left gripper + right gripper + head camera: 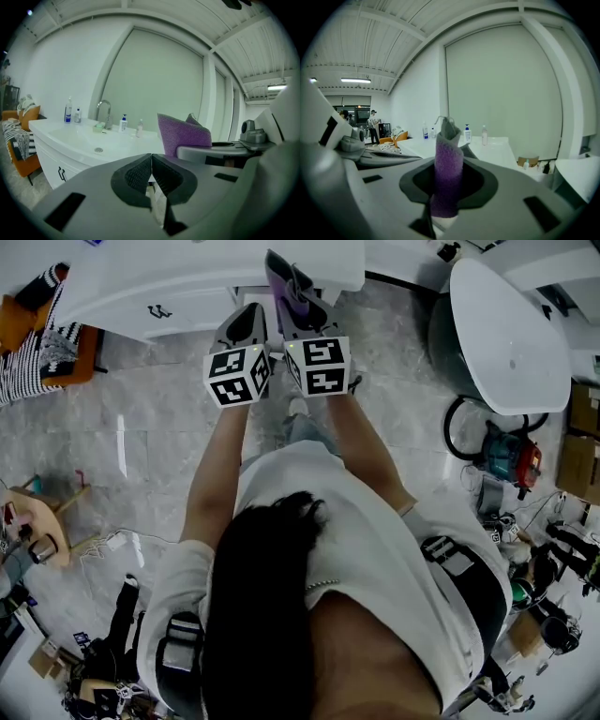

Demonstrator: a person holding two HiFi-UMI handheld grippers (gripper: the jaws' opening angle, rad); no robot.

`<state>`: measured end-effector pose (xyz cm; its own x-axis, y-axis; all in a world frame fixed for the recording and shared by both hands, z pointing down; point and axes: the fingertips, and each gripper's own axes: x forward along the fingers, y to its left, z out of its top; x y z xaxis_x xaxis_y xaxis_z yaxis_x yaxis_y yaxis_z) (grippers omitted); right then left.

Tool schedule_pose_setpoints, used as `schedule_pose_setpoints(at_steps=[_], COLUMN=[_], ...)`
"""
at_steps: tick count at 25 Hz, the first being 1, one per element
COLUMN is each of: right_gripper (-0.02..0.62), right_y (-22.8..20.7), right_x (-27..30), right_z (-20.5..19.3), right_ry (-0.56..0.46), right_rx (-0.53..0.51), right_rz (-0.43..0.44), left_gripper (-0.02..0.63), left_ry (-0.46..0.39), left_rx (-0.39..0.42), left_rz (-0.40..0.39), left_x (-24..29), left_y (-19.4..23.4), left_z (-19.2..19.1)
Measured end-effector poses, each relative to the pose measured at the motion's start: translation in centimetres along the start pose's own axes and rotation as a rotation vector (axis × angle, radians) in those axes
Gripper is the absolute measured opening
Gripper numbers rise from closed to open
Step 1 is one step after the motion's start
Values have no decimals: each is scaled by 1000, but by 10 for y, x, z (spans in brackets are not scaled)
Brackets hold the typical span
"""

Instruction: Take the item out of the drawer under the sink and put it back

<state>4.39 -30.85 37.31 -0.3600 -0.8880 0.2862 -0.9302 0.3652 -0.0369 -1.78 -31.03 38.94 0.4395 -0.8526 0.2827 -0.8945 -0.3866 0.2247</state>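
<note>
Person's head (267, 606) fills bottom centre. Right gripper (446, 187) clamps one purple cloth (449, 157), mid-frame. Left gripper (151, 174) pinched together, empty. Four bottles (68, 110) on sink counter (84, 140), labels unreadable. Cabinet (187, 298) partly hidden, upper frame.

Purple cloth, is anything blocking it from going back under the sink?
Nothing loose shows between the purple cloth, pinched in the right gripper, and the sink cabinet. The cabinet front seen there looks shut; the left gripper is shut and empty.
</note>
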Motion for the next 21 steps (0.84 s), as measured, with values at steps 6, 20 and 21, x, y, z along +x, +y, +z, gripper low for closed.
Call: schedule_pose_setpoints(at_steps=[6,20,21], right_gripper=[101,101,100], right_y=[-4,-3,-3], right_x=[3,12,13], right_z=[-4,-7,-8], right_ry=[3,26,29], right_rx=[-1,-18,-23], right_rz=[7,32,33], left_gripper=[5,5,5], left_ry=[2,-1,0], left_rx=[3,9,9], left_rz=[6,15,14], left_x=[5,11,12], left_y=[-1,2,3], left_z=[-4,-7,-7])
